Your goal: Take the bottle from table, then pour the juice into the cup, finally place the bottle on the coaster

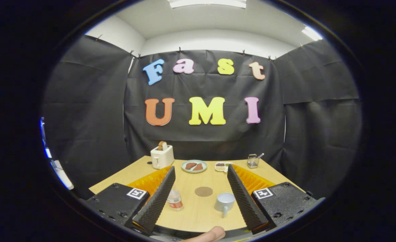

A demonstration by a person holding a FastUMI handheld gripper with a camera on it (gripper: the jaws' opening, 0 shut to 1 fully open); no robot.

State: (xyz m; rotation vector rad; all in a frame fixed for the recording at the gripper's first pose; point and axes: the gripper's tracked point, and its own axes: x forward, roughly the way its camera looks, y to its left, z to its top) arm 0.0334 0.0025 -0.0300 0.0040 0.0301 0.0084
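A small clear bottle (175,200) with a red label and white cap stands upright on the wooden table (198,215), close by my left finger. A grey cup (224,203) with its handle toward me sits near the right finger. Between and a little beyond them lies a round brown coaster (203,191). My gripper (201,171) is open, raised above the near edge of the table, with nothing between its fingers. Bottle, cup and coaster all lie in the wide gap between the two fingers.
At the table's far side stand a white toaster (162,156) with toast in it, a plate (194,166) with food, a small divided dish (223,166) and a glass holder (252,161) with a utensil. Part of a person's hand (208,234) shows just below the fingers.
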